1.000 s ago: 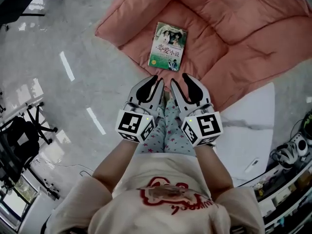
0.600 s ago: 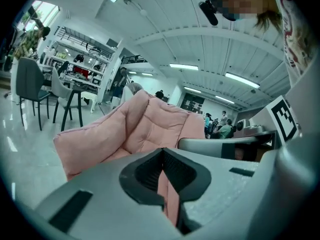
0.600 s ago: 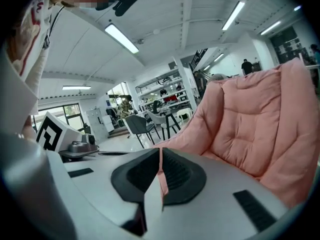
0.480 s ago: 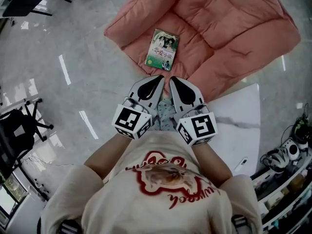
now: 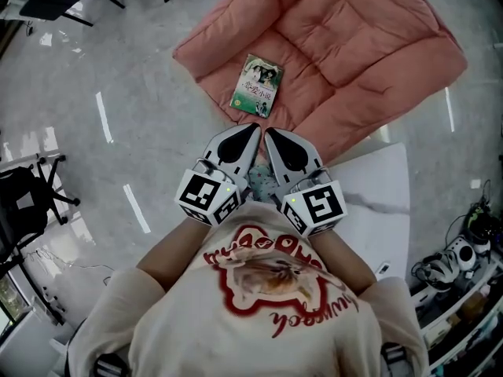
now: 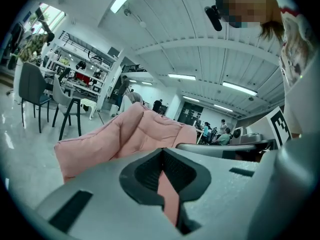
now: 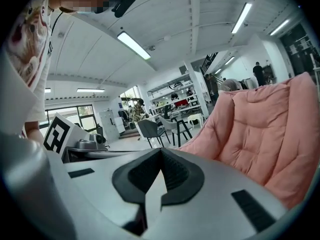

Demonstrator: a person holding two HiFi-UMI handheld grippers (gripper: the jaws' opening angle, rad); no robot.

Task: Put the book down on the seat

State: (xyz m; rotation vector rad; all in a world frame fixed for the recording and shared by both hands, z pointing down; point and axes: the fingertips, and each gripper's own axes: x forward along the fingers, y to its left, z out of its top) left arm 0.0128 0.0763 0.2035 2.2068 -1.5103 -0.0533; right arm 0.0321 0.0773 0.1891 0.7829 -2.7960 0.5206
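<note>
Overhead, the grey left claw (image 5: pixel 253 129) and grey right claw (image 5: pixel 269 132) hang side by side, each pressed together and empty, just short of the small green-covered paperback book (image 5: pixel 258 86) lying flat on the quilted pink cushion seat (image 5: pixel 361 45).

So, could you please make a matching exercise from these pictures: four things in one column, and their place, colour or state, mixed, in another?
1. book
2. seat
3. left hand-held gripper
4. office chair

a. pink
b. shut, holding nothing
c. lying on the seat's near edge
d. black, at the head view's left edge

Pairs: 1-c, 2-a, 3-b, 4-d
</note>
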